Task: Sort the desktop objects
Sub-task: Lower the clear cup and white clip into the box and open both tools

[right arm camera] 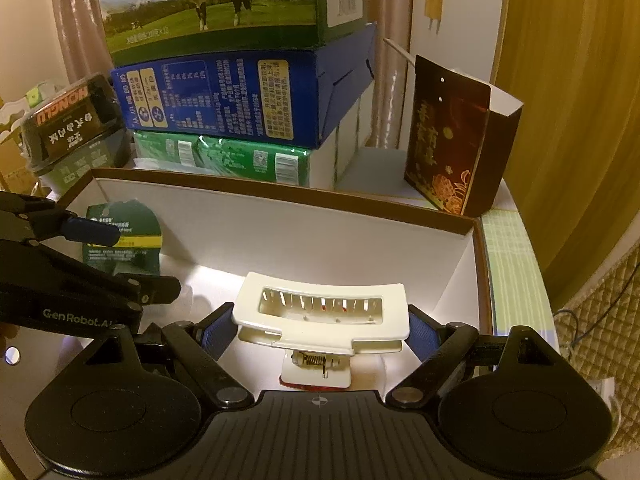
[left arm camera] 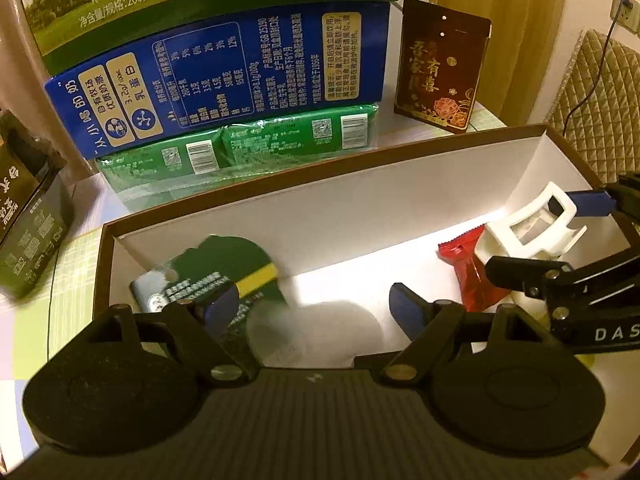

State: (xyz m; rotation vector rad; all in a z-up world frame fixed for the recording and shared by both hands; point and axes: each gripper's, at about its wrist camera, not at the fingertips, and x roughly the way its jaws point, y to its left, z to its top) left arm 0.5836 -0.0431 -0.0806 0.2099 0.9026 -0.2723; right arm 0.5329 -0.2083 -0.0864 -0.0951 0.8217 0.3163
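A shallow box [left arm camera: 320,216] with a brown rim and white inside lies in front of me. My right gripper [right arm camera: 320,332] is shut on a white hair claw clip [right arm camera: 320,312], with a blue pad against each end. It holds the clip inside the box, just over a red snack packet [left arm camera: 468,276]. The left wrist view shows the same clip [left arm camera: 528,228] tilted between the right gripper's fingers [left arm camera: 592,202]. My left gripper [left arm camera: 312,312] is open over the box's left part. A green carded pack [left arm camera: 216,280] leans there beside its left pad, blurred at the bottom; the pads do not press on it.
Behind the box stand stacked milk cartons [left arm camera: 224,80] on green packs [left arm camera: 248,140]. A dark red pouch [left arm camera: 440,68] stands at the back right and a black box [left arm camera: 28,216] at the left. A quilted chair [left arm camera: 600,100] and a cable are to the right.
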